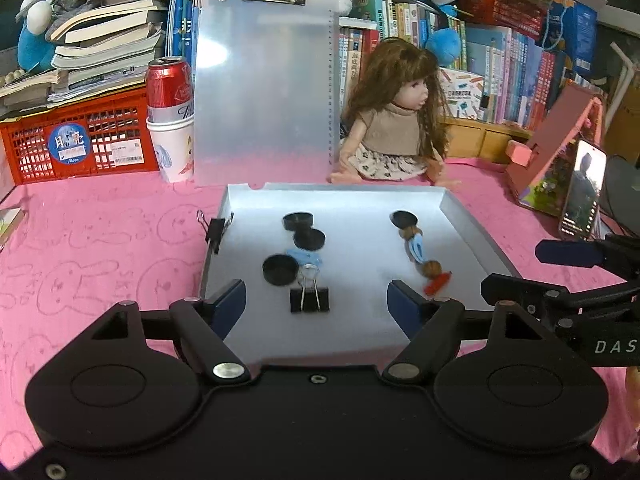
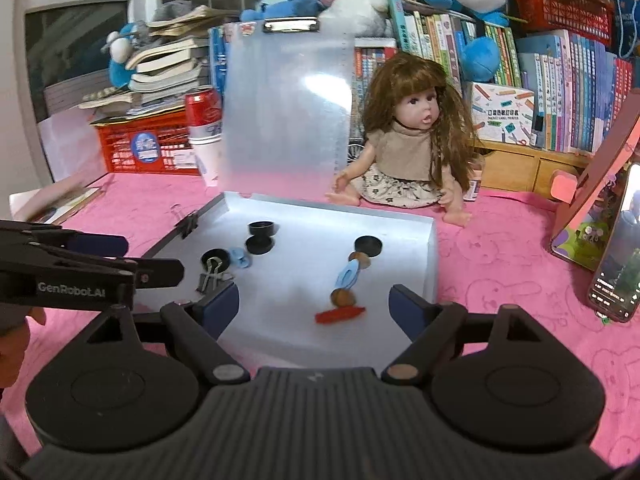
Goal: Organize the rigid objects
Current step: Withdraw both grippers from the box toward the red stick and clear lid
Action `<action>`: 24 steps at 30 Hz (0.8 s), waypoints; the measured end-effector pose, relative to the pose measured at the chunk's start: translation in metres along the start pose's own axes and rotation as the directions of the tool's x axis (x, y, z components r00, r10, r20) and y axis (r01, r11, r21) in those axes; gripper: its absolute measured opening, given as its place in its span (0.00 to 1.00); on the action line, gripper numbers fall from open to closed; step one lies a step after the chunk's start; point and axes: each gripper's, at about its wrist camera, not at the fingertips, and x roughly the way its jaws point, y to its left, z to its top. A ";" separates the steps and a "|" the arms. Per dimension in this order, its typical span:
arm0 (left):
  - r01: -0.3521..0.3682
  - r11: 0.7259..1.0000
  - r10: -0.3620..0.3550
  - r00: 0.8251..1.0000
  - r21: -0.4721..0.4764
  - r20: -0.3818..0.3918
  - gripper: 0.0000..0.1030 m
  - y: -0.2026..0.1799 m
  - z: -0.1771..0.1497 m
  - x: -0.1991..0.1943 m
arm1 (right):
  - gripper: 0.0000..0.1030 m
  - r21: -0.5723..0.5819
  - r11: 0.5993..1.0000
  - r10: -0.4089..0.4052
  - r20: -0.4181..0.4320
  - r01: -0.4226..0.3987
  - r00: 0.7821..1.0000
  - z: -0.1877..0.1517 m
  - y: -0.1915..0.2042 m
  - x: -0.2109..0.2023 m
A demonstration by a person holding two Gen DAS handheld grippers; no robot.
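A grey metal tray [image 1: 460, 216] [image 2: 430, 264] lies on the pink cloth. On it are three black round caps [image 1: 280, 269] [image 2: 261, 243], a black binder clip [image 1: 309, 299] [image 2: 212, 276], a blue clip [image 1: 306, 258], two walnuts [image 1: 433, 269] [image 2: 343, 298], a light blue peg [image 1: 416, 247] [image 2: 347, 276] and a small orange carrot-shaped piece [image 1: 437, 283] [image 2: 340, 314]. Another binder clip [image 1: 216, 229] [image 2: 188, 224] grips the tray's left rim. My left gripper [image 1: 318, 300] hangs open over the tray's near edge, nothing between its fingers. My right gripper [image 2: 314, 306] is open too, just short of the carrot piece.
A frosted clipboard [image 1: 264, 88] [image 2: 286, 112] stands upright behind the tray, a doll [image 1: 396, 120] [image 2: 416, 136] beside it. A red can in a paper cup [image 1: 170, 120], a red crate [image 1: 80, 140], books and plush toys fill the back. A phone [image 1: 582, 192] [image 2: 618, 256] leans at right.
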 end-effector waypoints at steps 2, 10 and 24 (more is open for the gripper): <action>0.003 1.000 -0.003 1.000 0.007 0.001 0.75 -0.002 -0.006 -0.005 | 0.87 -0.009 1.000 0.007 0.007 -0.007 1.000 -0.003 0.003 -0.005; 0.025 0.999 -0.025 1.000 0.026 -0.001 0.75 -0.010 -0.027 -0.022 | 0.89 -0.024 0.999 0.032 0.022 -0.032 0.999 -0.019 0.011 -0.022; 0.049 0.997 -0.048 0.998 0.052 -0.030 0.75 -0.016 -0.063 -0.038 | 0.89 -0.053 0.998 0.038 0.012 -0.037 0.999 -0.058 0.016 -0.039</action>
